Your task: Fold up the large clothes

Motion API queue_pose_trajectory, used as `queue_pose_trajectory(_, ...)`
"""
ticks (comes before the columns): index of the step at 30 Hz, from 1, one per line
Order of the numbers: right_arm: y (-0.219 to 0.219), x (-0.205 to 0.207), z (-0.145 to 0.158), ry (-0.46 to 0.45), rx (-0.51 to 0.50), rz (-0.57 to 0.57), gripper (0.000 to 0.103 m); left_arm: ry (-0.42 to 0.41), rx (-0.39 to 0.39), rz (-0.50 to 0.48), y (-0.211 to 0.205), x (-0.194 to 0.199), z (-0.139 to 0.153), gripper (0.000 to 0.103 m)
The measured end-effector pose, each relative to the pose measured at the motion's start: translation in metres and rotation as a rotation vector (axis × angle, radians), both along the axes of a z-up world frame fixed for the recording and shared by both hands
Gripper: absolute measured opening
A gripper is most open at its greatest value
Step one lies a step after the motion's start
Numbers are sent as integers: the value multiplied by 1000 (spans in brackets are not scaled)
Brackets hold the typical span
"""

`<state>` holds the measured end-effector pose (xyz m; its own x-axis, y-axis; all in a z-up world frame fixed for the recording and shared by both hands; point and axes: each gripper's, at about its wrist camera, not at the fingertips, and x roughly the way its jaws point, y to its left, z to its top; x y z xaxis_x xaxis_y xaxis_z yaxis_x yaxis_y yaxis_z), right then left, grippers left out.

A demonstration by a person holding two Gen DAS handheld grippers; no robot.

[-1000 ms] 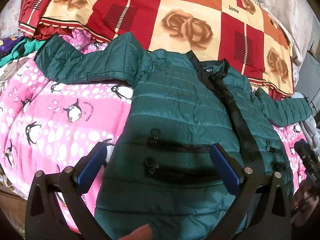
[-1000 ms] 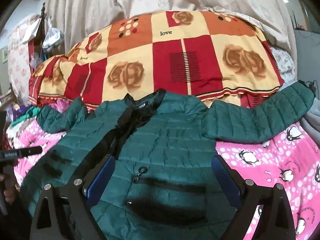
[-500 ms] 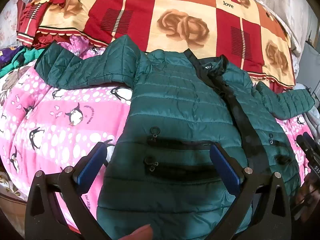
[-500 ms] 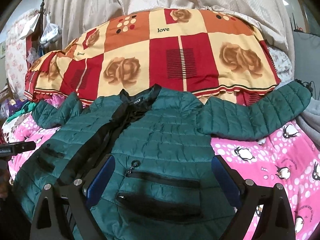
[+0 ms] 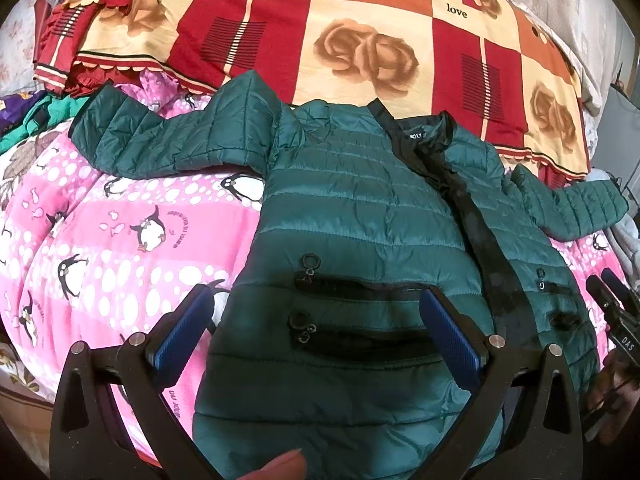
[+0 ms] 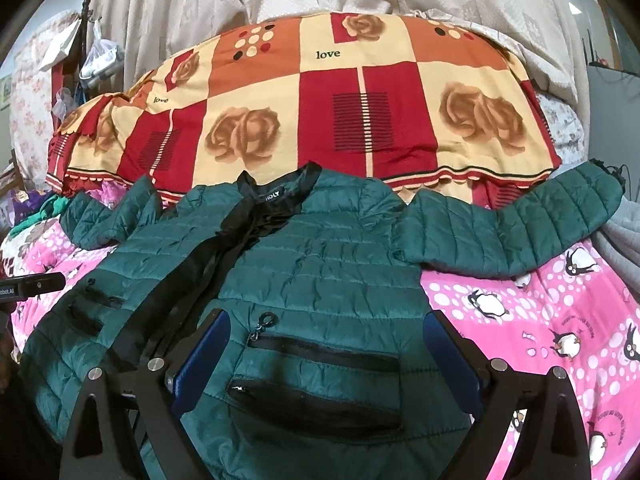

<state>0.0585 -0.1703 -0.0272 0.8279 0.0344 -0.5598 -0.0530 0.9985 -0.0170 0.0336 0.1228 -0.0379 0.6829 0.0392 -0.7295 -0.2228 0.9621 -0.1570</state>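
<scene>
A dark green quilted jacket (image 5: pixel 360 216) (image 6: pixel 320 264) lies face up on the bed, its black zipper strip closed and both sleeves spread sideways. Its left sleeve (image 5: pixel 168 140) reaches over the pink cover; its right sleeve (image 6: pixel 512 224) stretches toward the right. My left gripper (image 5: pixel 316 320) hovers open above the jacket's lower left pockets, holding nothing. Above the lower right pockets my right gripper (image 6: pixel 324 344) also stands open and empty. Each gripper shows at the edge of the other's view.
A pink penguin-print blanket (image 5: pixel 100 240) (image 6: pixel 560 320) covers the bed under the jacket. A red, orange and cream rose-patterned quilt (image 5: pixel 360 40) (image 6: pixel 340 92) is heaped behind the collar. Loose clothes (image 5: pixel 32 116) lie at the far left, grey fabric (image 6: pixel 624 232) at the right. A fingertip (image 5: pixel 280 468) shows at the bottom.
Both grippers have pulled back and risen slightly, so more of the jacket and quilt shows. The jacket has not moved. Both grippers stay open.
</scene>
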Motion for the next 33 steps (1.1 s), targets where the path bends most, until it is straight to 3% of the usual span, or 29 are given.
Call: queue_pose_trajectory(33,-1,0,2,-12,-8,-9,96,7,23,-1,5,-2,-5,103)
